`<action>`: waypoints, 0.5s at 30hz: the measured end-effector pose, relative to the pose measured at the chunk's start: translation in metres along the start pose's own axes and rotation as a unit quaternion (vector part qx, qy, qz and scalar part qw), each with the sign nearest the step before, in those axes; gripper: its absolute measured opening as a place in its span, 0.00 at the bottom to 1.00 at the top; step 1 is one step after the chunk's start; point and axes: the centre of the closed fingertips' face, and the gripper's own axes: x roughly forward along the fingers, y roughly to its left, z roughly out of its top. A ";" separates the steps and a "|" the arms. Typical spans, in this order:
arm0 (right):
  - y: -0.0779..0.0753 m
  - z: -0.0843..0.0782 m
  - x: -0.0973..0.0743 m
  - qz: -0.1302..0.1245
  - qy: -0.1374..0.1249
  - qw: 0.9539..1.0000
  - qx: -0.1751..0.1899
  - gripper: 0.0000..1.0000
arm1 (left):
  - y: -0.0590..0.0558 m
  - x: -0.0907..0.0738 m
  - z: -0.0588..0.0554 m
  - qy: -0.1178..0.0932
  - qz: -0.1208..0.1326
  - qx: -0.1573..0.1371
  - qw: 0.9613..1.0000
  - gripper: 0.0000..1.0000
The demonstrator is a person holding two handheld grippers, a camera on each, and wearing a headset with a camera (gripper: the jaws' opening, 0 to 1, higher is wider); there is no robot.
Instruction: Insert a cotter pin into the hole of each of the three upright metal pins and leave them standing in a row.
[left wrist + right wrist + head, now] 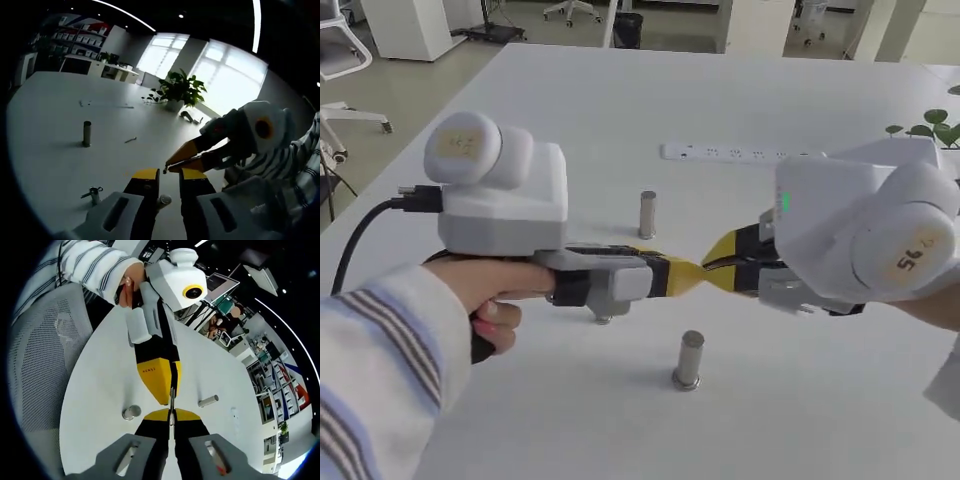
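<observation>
1. You hold the left gripper point(692, 270) in your left hand point(485, 290) and point it to your right. The right gripper point(712, 266) faces it, and the two sets of yellow tips meet nose to nose above the desk point(800, 400).
2. Right jaws: closed on a thin cotter pin point(171, 401). In the right gripper view the pin runs straight out of their tips towards the left gripper's tips.
3. Left jaws: in the left gripper view they stand a little apart, with a narrow gap between the yellow tips. The held cotter pin's free end sits right at the mouth of that gap. You cannot tell from the pictures whether the left jaws touch it.
4. The cotter pin is in the air between the grippers, in no hole.
5. The far metal pin point(647, 214) stands upright beyond the grippers. The near metal pin point(689, 360) stands upright on your side of them. The two are well apart.
6. In the left gripper view a third metal pin point(94, 192) stands low on the left with something thin at its top, too small to identify.
7. A loose cotter pin point(131, 140) lies flat on the desk, near the far metal pin.
8. A power strip point(740, 153) lies farther back on the desk. A potted plant point(180, 87) stands at the desk's far edge.
</observation>
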 end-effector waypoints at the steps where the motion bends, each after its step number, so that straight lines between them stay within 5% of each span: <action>1: 0.000 0.000 0.000 0.000 0.000 1.000 -0.001 0.00 | 0.001 0.000 0.000 0.000 0.002 0.000 1.000 0.12; 15: -0.001 0.003 -0.001 0.001 -0.002 1.000 -0.009 0.00 | 0.002 0.003 0.001 -0.003 0.003 -0.016 1.000 0.00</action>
